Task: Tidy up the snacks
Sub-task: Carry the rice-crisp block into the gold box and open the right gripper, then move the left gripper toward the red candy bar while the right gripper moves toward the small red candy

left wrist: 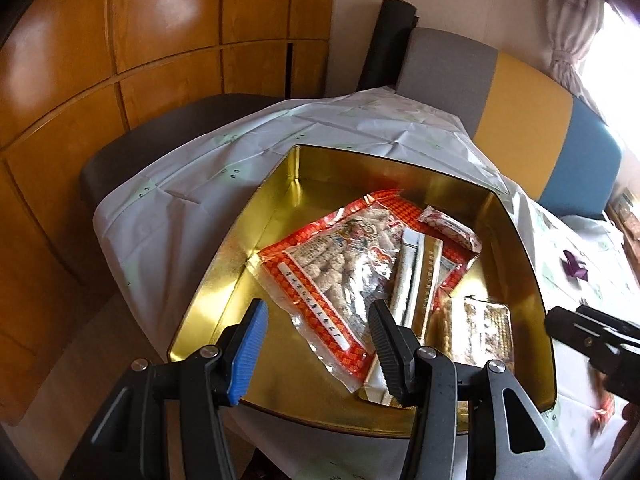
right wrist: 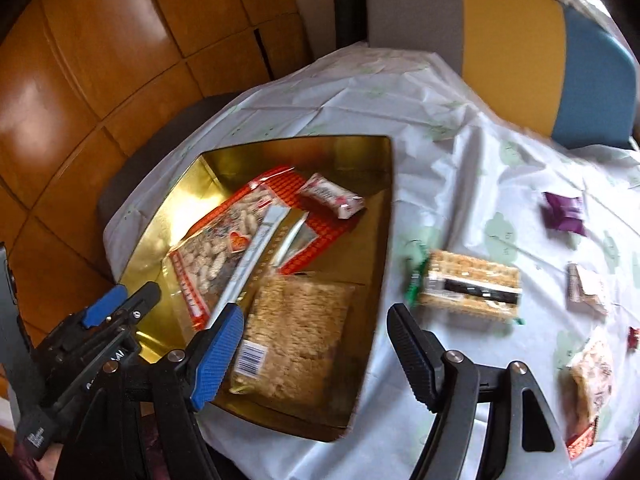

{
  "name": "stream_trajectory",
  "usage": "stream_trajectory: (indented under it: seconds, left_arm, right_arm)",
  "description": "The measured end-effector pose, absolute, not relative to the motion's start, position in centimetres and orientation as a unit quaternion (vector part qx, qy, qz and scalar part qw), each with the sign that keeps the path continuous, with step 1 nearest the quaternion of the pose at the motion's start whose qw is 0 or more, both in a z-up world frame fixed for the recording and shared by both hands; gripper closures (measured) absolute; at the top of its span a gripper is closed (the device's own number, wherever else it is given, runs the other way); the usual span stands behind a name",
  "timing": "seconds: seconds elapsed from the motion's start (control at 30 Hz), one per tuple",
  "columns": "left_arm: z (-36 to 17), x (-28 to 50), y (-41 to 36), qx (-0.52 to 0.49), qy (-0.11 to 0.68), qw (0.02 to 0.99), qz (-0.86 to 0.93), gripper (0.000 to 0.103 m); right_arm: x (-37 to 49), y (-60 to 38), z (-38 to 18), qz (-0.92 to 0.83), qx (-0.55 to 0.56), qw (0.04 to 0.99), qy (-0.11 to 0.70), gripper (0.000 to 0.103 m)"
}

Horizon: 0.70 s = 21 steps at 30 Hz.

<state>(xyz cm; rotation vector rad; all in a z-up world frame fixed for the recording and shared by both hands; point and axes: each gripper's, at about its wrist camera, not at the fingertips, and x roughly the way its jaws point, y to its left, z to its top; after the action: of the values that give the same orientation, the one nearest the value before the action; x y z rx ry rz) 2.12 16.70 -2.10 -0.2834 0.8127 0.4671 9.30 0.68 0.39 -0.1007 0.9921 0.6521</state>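
Gold tin (left wrist: 516,240) sits on the tabletop (right wrist: 460,160), near-left part. Left gripper (left wrist: 316,344) hovers over the tin's near edge, fingers (left wrist: 248,352) spread wide, holding nothing. Red peanut bag (left wrist: 332,264) lies flat in the tin just past those fingers, long axis running near-left to far-right. Stick packets (left wrist: 416,280) lie on it, pointing roughly near to far. Small red-white packet (left wrist: 450,226) at the far right corner. Noodle block (right wrist: 296,328) in the tin's near right.

Right gripper (right wrist: 316,344) straddles the tin's right wall, fingers (right wrist: 218,356) released, nothing grasped. Cracker pack (right wrist: 468,292) lies outside the tin, just past the right finger, long axis left-right. Purple wrapper (right wrist: 564,214) well right, on the tabletop.
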Motion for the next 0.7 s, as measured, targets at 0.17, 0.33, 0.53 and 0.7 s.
stream_trajectory:
  seconds: [0.17, 0.33, 0.53, 0.7]
  left_arm:
    - [-1.6, 2.1, 15.4, -0.117, 0.386, 0.891, 0.21, 0.051]
    - [-1.4, 2.1, 14.1, -0.098, 0.385, 0.897, 0.195, 0.051]
    - [-1.3, 2.3, 12.7, -0.081, 0.387, 0.901, 0.179, 0.051]
    - [-1.1, 2.5, 11.5, -0.066, 0.388, 0.904, 0.166, 0.051]
  right_arm:
    - [8.8, -1.9, 0.9, 0.281, -0.044, 0.85, 0.443, 0.027]
    - [8.3, -5.5, 1.1, 0.248, -0.059, 0.869, 0.424, 0.027]
    - [8.6, -10.9, 0.7, 0.201, -0.072, 0.88, 0.425, 0.027]
    - [9.3, -16.0, 0.8, 0.146, -0.085, 0.888, 0.428, 0.027]
